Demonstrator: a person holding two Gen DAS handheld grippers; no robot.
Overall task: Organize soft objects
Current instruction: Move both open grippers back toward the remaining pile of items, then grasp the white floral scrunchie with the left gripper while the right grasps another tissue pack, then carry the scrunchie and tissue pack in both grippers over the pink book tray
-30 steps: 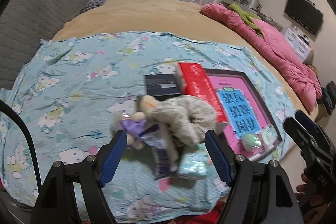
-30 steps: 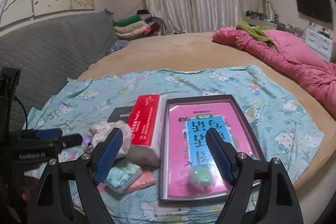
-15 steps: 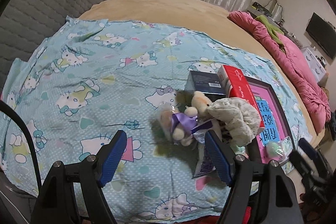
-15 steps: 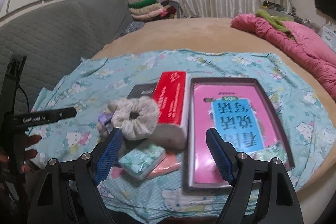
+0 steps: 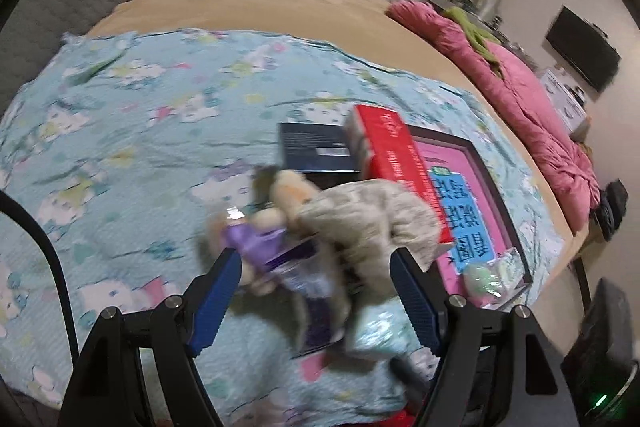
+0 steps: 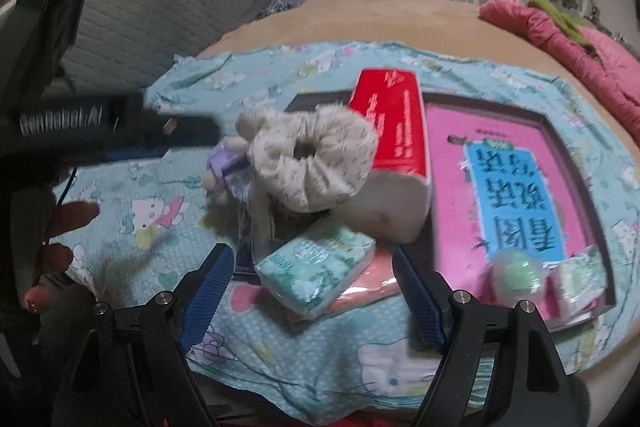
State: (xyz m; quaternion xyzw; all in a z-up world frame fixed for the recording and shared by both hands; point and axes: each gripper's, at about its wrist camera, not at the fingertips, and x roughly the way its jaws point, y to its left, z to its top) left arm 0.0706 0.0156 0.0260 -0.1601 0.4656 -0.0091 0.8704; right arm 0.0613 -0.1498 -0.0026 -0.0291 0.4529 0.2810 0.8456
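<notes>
A pile of soft things lies on a light-blue cartoon-cat cloth (image 5: 120, 131) on the bed. A beige fluffy scrunchie (image 6: 312, 163) rests against a red tissue pack (image 6: 392, 123). Beside it is a small plush bear with a purple ribbon (image 5: 260, 235). A green tissue packet (image 6: 316, 267) lies on a pink one (image 6: 372, 287). My left gripper (image 5: 316, 295) is open, hovering just above the bear and scrunchie (image 5: 372, 219). My right gripper (image 6: 312, 295) is open over the green packet. The left gripper (image 6: 132, 135) shows as a dark bar at the left of the right wrist view.
A dark tray (image 6: 560, 131) holds a pink book (image 6: 508, 187), a green ball (image 6: 516, 279) and a small packet (image 6: 580, 279). A dark box (image 5: 312, 147) lies behind the red pack. A pink quilt (image 5: 520, 83) is at the right, a grey sofa (image 6: 168, 11) at the left.
Both grippers have come down closer to the pile. The left view swung back right over the bear and scrunchie. The right view now centres on the green packet. Jaws stayed open.
</notes>
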